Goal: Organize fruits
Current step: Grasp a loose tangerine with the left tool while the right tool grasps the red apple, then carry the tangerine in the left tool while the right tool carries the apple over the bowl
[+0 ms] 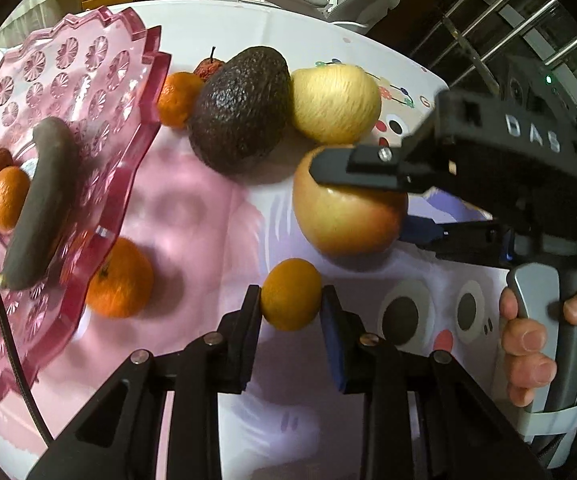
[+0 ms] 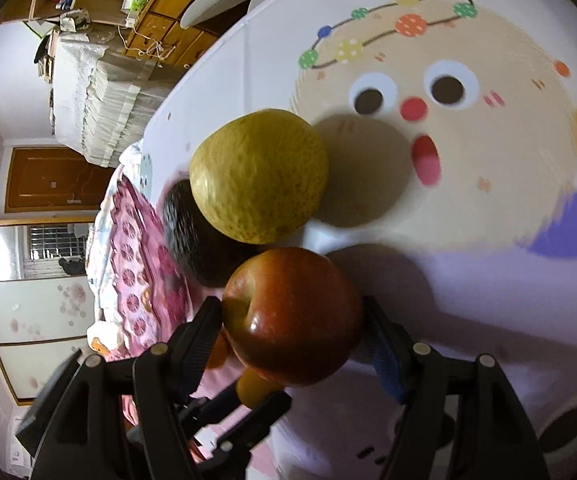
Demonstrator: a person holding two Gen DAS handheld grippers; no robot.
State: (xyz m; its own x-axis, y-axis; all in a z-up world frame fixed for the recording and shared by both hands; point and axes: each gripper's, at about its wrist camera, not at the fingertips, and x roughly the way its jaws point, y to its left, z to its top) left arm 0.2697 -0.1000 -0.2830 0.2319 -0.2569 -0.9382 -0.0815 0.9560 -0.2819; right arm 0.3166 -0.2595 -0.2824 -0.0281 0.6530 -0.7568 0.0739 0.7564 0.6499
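Over the cartoon tablecloth, left fingers clamp a tangerine, right fingers an apple.

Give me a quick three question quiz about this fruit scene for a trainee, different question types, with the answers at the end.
1. True or false: the left claw is closed on an avocado.
2. Which fruit does the right claw hold? A) pear B) apple C) banana
3. Fill in: the dark banana lies on the pink ____.

Key:
1. False; it grips a small orange, while the avocado sits on the tablecloth.
2. B, the apple.
3. Plate.
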